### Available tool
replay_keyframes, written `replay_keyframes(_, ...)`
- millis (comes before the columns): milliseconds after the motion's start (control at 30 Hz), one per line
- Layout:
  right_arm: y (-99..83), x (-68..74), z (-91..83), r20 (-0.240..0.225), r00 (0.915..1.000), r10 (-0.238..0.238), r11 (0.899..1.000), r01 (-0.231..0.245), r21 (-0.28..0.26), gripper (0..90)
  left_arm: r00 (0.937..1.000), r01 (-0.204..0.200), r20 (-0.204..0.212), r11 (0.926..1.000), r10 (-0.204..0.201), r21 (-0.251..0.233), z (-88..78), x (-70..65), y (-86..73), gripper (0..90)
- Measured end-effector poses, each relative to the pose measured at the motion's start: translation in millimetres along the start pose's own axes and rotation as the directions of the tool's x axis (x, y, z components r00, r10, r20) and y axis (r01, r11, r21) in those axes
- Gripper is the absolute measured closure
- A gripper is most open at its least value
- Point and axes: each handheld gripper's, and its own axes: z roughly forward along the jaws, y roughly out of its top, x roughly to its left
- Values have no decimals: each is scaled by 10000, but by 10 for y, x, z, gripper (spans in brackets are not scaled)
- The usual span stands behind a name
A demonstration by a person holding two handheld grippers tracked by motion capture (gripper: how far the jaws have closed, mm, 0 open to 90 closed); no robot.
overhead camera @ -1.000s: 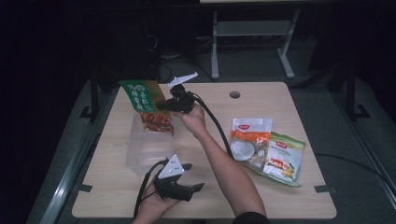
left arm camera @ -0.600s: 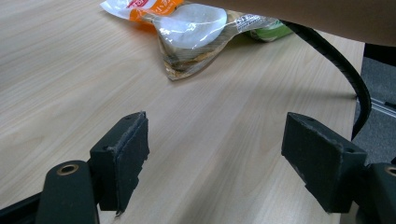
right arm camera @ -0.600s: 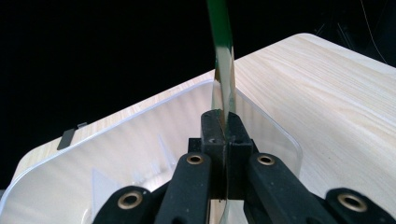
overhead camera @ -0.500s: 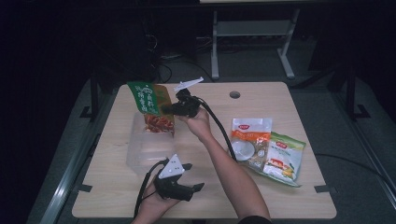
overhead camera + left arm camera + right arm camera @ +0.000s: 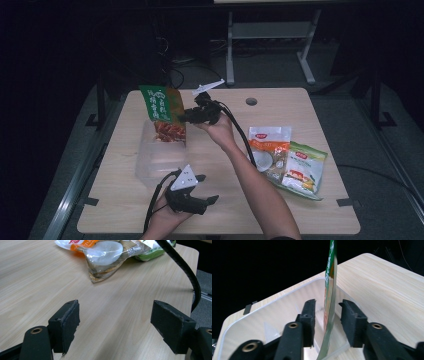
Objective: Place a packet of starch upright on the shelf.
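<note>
Green-and-orange flat snack bag (image 5: 162,114) stands on edge in the clear plastic bin (image 5: 150,165). Right gripper (image 5: 327,315) jaws just opened, bag between them, unpinched. Left gripper (image 5: 192,192) idle, jaws apart. Two foil pouches (image 5: 287,160) left on the tabletop (image 5: 300,215).

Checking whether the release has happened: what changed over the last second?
The right hand-held gripper has just been opening; the green-and-orange snack bag stands between its jaws, pads off it, lowered into the clear plastic bin. The left hand-held gripper and the packets stayed put.
</note>
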Motion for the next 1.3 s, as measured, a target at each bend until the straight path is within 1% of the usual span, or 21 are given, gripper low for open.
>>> replay_keyframes(67,-18,4,-46,-74,10000,27,10000,-26,83,609,10000,-46,2,10000,46,30,7,0,1,226)
replay_keyframes(167,-61,16,-122,-31,10000,13,9998,-12,188,582,10000,6,15,10000,-6,27,24,-12,3,227)
replay_keyframes(267,-106,16,-214,-39,10000,86,9999,-86,117,554,10000,-25,37,9999,25,121,39,-22,1,228)
replay_keyframes(300,-119,18,-246,-65,9998,167,9998,-166,122,542,10000,43,37,9999,-44,126,45,-30,0,228)
replay_keyframes(400,-156,15,-347,56,9999,116,9998,-117,134,523,10000,-37,70,9999,36,164,58,-24,3,231)
replay_keyframes(500,-196,13,-460,128,9997,194,9998,-196,98,508,9999,44,93,9998,-46,181,72,-33,3,233)
replay_keyframes(600,-245,7,-571,221,9995,242,9996,-245,131,487,9999,-19,106,9996,16,266,86,-36,6,234)
replay_keyframes(633,-266,-1,-606,230,9995,237,9997,-239,89,482,9999,-106,96,9996,103,260,89,-29,10,235)
replay_keyframes(800,-373,1,-796,371,9986,387,9992,-392,115,460,10000,-37,57,9998,36,194,81,-5,34,235)
replay_keyframes(833,-373,1,-796,371,9986,387,9992,-392,115,460,10000,-37,57,9998,36,194,81,-5,34,235)
replay_keyframes(867,-423,2,-881,473,9981,402,9991,-408,103,448,10000,39,69,9999,-40,115,78,-4,37,236)
replay_keyframes(967,-482,-7,-993,570,9973,473,9987,-482,148,440,9999,95,99,9999,-95,33,83,-6,43,238)
replay_keyframes(1067,-536,-11,-1098,667,9962,568,9982,-581,163,430,9998,135,118,9999,-136,73,96,-12,49,241)
replay_keyframes(1167,-598,-22,-1209,820,9944,671,9974,-690,203,422,9998,70,166,9999,-72,127,116,-10,55,242)
replay_keyframes(1200,-621,-32,-1243,854,9942,650,9976,-668,173,417,9998,114,184,9999,-116,128,127,-18,57,244)
replay_keyframes(1300,-691,-46,-1343,975,9920,798,9963,-824,230,401,9997,11,250,9997,-18,257,161,-32,69,250)
